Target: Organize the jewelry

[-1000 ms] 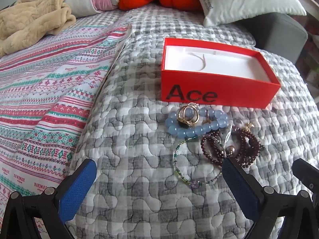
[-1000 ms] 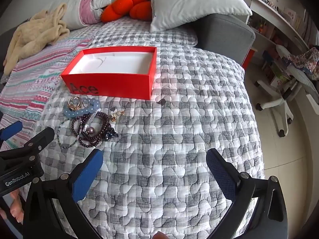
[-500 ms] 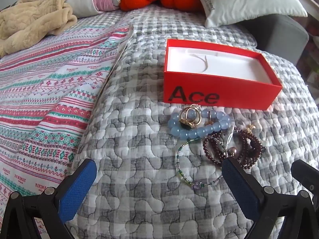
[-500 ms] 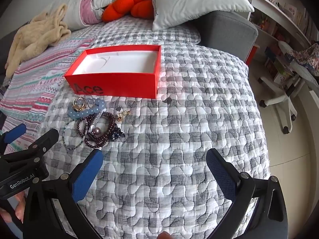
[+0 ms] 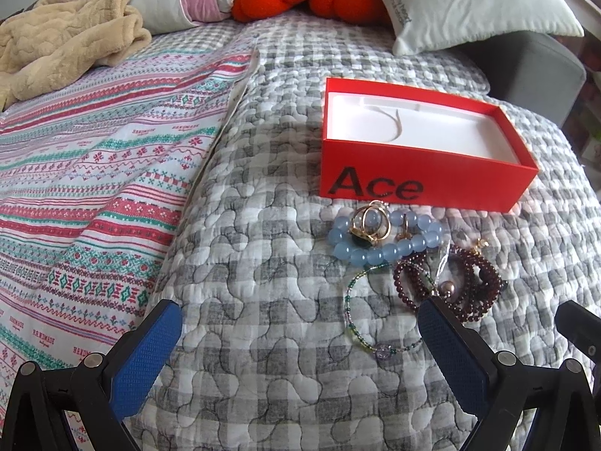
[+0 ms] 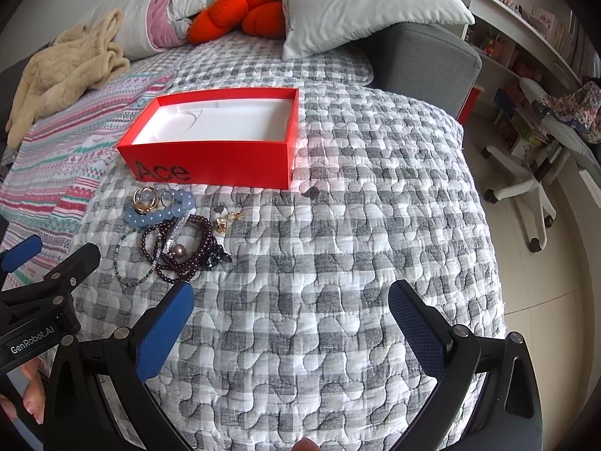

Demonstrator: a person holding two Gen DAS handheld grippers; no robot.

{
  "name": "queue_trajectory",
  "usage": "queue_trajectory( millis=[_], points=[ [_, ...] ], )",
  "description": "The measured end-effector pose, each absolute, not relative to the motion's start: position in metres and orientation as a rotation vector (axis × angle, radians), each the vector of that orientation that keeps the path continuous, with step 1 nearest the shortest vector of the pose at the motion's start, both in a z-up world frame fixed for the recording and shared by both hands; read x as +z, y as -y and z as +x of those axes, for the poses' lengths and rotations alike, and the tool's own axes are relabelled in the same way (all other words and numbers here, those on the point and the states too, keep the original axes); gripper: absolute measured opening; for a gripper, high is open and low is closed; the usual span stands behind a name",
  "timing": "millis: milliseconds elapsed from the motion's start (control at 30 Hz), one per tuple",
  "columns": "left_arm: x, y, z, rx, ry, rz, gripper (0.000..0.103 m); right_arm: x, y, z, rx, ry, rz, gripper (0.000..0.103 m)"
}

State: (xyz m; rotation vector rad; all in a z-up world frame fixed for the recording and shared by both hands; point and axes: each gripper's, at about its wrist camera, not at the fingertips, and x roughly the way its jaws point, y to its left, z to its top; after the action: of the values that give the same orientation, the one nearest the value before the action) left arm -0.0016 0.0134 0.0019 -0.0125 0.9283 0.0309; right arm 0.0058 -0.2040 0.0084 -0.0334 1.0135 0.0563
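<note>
The left gripper (image 5: 296,338) hangs wide open and empty over the grey checked quilt (image 5: 263,357), its right finger near the dark red bead bracelets (image 5: 477,285). The right gripper (image 6: 291,319) is released too. The jewelry lies heaped on the quilt: a blue bead bracelet (image 5: 379,251) with gold rings (image 5: 370,223), just before the empty red box (image 5: 424,184)

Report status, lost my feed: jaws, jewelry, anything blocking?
Left gripper and right gripper open, empty. Jewelry pile on quilt, beside empty red box. Nothing blocking.
</note>
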Motion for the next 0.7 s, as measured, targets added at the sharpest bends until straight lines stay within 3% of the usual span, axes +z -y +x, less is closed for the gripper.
queue_trajectory(
  millis=[700],
  points=[
    [0.0062,-0.0147,-0.0036,0.024,-0.928,-0.001,0.103,0.0053,0.2016,0.0099,0.056,-1.018,-0.033,0.103]
  ],
)
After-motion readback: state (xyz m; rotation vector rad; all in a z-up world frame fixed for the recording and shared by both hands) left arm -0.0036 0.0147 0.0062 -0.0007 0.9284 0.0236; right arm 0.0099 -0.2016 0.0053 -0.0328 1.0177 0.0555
